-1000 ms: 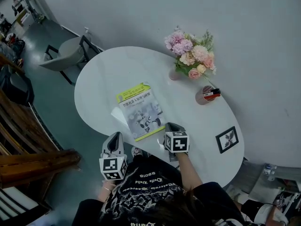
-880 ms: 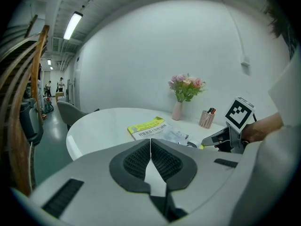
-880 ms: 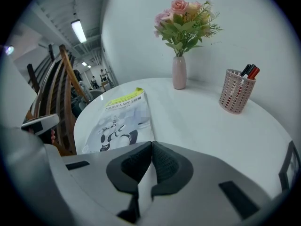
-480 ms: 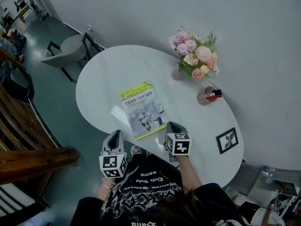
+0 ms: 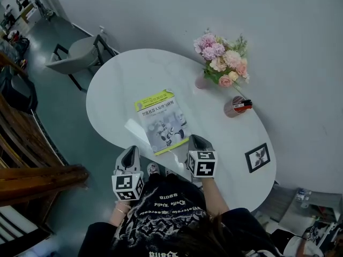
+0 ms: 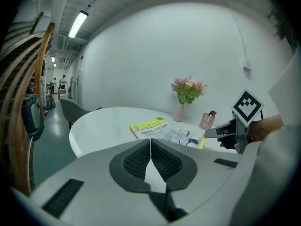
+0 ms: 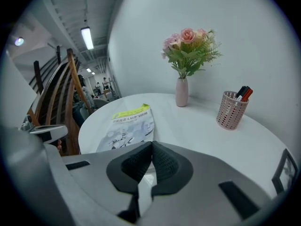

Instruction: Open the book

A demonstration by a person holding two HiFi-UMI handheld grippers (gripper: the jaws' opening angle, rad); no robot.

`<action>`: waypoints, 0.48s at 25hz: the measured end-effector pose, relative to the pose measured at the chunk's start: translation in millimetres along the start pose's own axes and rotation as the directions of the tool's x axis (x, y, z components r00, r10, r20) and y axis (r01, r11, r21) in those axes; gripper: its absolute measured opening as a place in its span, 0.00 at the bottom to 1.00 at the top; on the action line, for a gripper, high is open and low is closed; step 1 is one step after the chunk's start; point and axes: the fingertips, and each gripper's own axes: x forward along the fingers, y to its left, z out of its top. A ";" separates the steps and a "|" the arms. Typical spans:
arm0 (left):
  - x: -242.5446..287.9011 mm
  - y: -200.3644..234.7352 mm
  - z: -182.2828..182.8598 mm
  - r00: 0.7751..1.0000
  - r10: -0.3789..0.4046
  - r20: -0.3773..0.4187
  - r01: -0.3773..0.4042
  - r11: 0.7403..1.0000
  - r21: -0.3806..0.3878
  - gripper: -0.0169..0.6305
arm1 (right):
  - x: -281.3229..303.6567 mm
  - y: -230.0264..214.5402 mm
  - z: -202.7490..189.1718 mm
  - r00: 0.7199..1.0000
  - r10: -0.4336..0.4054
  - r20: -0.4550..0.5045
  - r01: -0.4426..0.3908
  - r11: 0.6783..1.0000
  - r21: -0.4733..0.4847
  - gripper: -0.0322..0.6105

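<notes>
The book point(image 5: 161, 121) lies closed and flat on the white table point(image 5: 118, 84), with a yellow-green band on the cover's far edge. In the right gripper view the book point(image 7: 127, 125) lies just ahead and to the left of the tips. My right gripper point(image 5: 195, 141) hovers over the table by the book's near right corner, jaws shut with nothing between them point(image 7: 151, 145). My left gripper point(image 5: 129, 154) hangs off the table's near edge, left of the book, shut and empty point(image 6: 150, 140). The left gripper view shows the book point(image 6: 162, 129) ahead and the right gripper point(image 6: 225, 132) beside it.
A vase of pink flowers point(image 5: 221, 63) stands at the table's far side, with a pink mesh pen cup point(image 5: 233, 107) to its right. A small framed picture point(image 5: 257, 157) stands right of my right gripper. A grey chair point(image 5: 75, 55) sits beyond the table's left end.
The right gripper has lifted slightly beside the book's near right corner. The left gripper and the book have stayed where they were.
</notes>
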 end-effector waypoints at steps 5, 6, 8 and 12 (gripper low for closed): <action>-3.8 0.0 -0.9 1.000 -0.001 0.006 0.001 1.000 0.002 0.06 | -7.7 13.8 9.4 0.999 0.025 0.037 -0.025 1.000 -0.011 0.09; -4.5 -0.2 -1.1 1.000 -0.002 0.008 0.002 1.000 0.002 0.06 | -9.2 17.2 11.3 0.999 0.031 0.044 -0.031 0.999 -0.016 0.09; -5.7 -0.4 -1.2 1.000 -0.001 0.010 0.001 1.000 0.000 0.06 | -11.8 24.3 15.3 0.997 0.045 0.056 -0.044 0.999 -0.027 0.09; -9.0 -1.0 -1.5 1.000 0.000 0.016 0.000 1.000 -0.001 0.06 | -17.2 41.1 22.0 0.994 0.082 0.078 -0.079 0.996 -0.049 0.09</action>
